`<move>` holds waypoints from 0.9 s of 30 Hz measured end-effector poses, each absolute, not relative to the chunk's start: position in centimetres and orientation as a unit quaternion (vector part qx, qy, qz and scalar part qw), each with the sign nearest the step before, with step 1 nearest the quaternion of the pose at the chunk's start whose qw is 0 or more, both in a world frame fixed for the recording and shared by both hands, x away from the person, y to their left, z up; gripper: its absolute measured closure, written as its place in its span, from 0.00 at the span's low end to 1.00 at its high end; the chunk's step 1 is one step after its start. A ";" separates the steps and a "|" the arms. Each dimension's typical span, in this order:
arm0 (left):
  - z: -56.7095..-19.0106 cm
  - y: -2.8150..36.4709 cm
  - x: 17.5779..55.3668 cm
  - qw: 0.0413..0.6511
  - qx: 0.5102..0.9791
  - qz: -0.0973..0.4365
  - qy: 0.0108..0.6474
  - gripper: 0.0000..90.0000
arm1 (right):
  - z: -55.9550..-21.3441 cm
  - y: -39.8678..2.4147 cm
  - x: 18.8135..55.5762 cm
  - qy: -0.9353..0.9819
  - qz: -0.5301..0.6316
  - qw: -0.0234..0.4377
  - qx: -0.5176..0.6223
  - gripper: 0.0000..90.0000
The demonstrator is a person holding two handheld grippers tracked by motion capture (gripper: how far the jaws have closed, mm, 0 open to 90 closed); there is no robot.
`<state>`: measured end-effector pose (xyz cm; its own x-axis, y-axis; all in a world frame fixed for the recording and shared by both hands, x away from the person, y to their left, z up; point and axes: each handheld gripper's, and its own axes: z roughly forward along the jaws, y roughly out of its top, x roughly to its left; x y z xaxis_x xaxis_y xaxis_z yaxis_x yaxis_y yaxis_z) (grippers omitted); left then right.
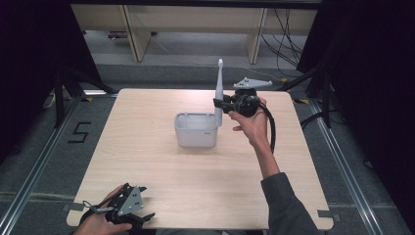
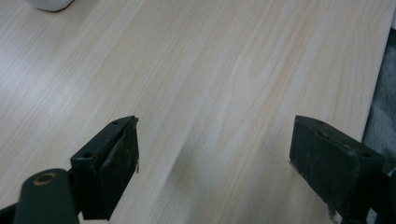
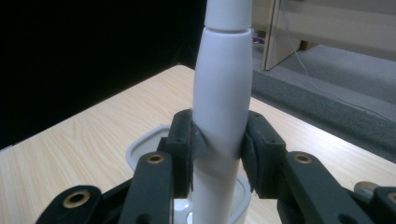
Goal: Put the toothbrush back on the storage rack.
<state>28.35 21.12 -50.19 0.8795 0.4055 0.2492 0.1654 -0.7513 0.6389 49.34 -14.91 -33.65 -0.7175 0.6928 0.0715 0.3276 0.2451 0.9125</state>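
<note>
Our right gripper (image 1: 219, 104) clamps the upright white plastic electric toothbrush (image 1: 219, 93) over the pale grey plastic bin (image 1: 195, 130); our left gripper (image 2: 215, 158) rests agape, empty.

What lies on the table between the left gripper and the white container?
Nothing: in the high view, only bare wooden table separates the left gripper from the white container.

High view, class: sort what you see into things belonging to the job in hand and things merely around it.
In the job:
- electric toothbrush
- right gripper, shut on it
- white holder below it

Merely around:
- left gripper, jaws open, idle
- table
- wooden furniture behind
</note>
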 end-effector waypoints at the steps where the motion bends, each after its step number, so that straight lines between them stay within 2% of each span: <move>1: -50.1 21.1 28.3 0.313 0.919 0.183 0.155 0.17 | -33.6 -14.7 49.5 0.769 0.518 0.179 0.329 0.74; 27: -50.1 21.2 28.2 0.312 0.920 0.182 0.154 0.17 | -35.5 -13.2 52.0 0.769 0.495 0.186 0.359 0.74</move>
